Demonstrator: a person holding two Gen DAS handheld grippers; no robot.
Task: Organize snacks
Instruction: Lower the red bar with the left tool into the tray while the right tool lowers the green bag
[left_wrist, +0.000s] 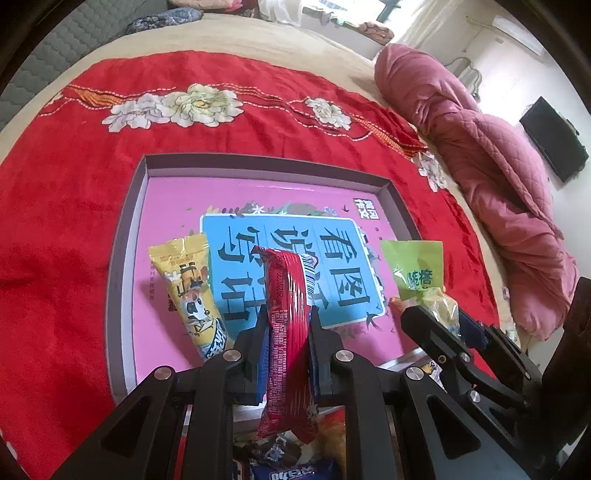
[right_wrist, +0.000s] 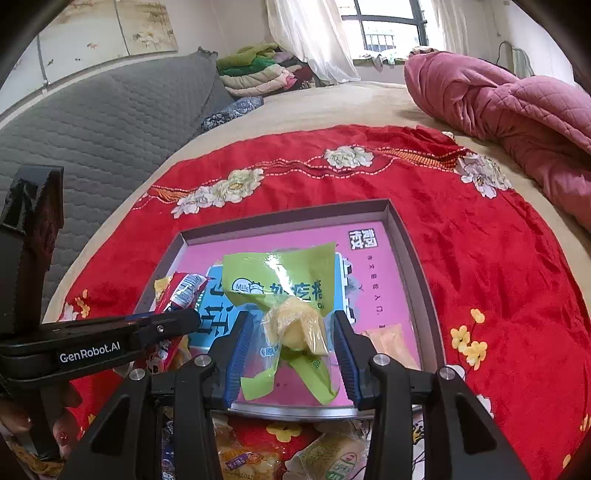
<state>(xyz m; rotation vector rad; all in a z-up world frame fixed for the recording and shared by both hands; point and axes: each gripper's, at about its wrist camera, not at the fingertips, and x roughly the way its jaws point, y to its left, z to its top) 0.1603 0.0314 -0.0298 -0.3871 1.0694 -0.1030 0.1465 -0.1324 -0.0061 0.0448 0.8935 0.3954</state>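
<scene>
A shallow box (left_wrist: 258, 164) with grey walls and a pink printed floor lies on a red flowered cloth (left_wrist: 55, 221). My left gripper (left_wrist: 289, 317) is shut on a red snack packet (left_wrist: 290, 291), held upright over the box's near part. A yellow packet (left_wrist: 190, 291) lies in the box to its left. My right gripper (right_wrist: 291, 328) is shut on a green packet (right_wrist: 280, 280) with a pale bun inside, held above the box (right_wrist: 410, 251). The left gripper (right_wrist: 184, 317) and the red packet (right_wrist: 181, 291) also show in the right wrist view. An orange packet (right_wrist: 391, 343) rests in the box.
Several loose snack packets (right_wrist: 243, 458) lie on the cloth in front of the box. A rolled pink quilt (right_wrist: 517, 103) lies at the right of the bed. A grey padded headboard (right_wrist: 110, 122) stands at the left. A person's hand (right_wrist: 62, 424) grips the left tool.
</scene>
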